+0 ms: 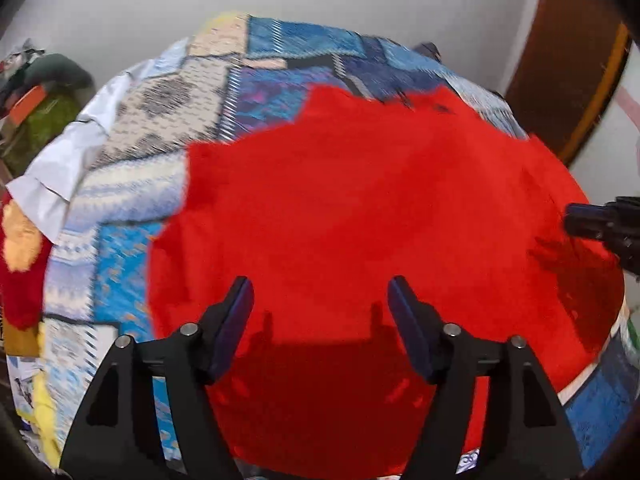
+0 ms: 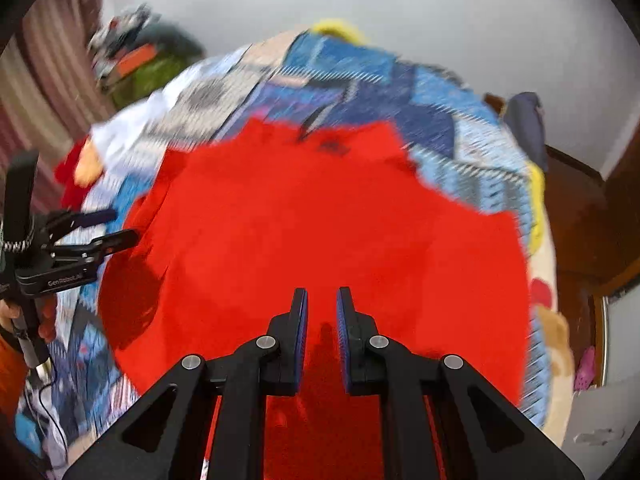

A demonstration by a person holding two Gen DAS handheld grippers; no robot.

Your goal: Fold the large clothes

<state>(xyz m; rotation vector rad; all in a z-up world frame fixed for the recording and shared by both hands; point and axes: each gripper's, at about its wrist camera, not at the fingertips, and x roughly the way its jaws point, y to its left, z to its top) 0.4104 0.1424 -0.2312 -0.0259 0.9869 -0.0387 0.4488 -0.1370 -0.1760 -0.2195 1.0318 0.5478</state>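
Observation:
A large red garment (image 1: 360,200) lies spread flat on a bed covered by a blue patchwork quilt (image 1: 168,120). It also shows in the right wrist view (image 2: 320,220). My left gripper (image 1: 320,292) hovers over the garment's near part, jaws wide open and empty. It shows at the left edge of the right wrist view (image 2: 116,226), open. My right gripper (image 2: 322,300) is over the near middle of the garment, jaws a narrow gap apart, holding nothing. Its tip shows at the right edge of the left wrist view (image 1: 576,220). Both views are motion-blurred.
White cloth (image 1: 60,168) and a red and orange item (image 1: 20,248) lie on the bed's left side. A cluttered pile with green fabric (image 2: 140,68) stands by the wall. A wooden door (image 1: 568,64) is at right. A yellow pillow (image 2: 536,208) lies at the bed's right edge.

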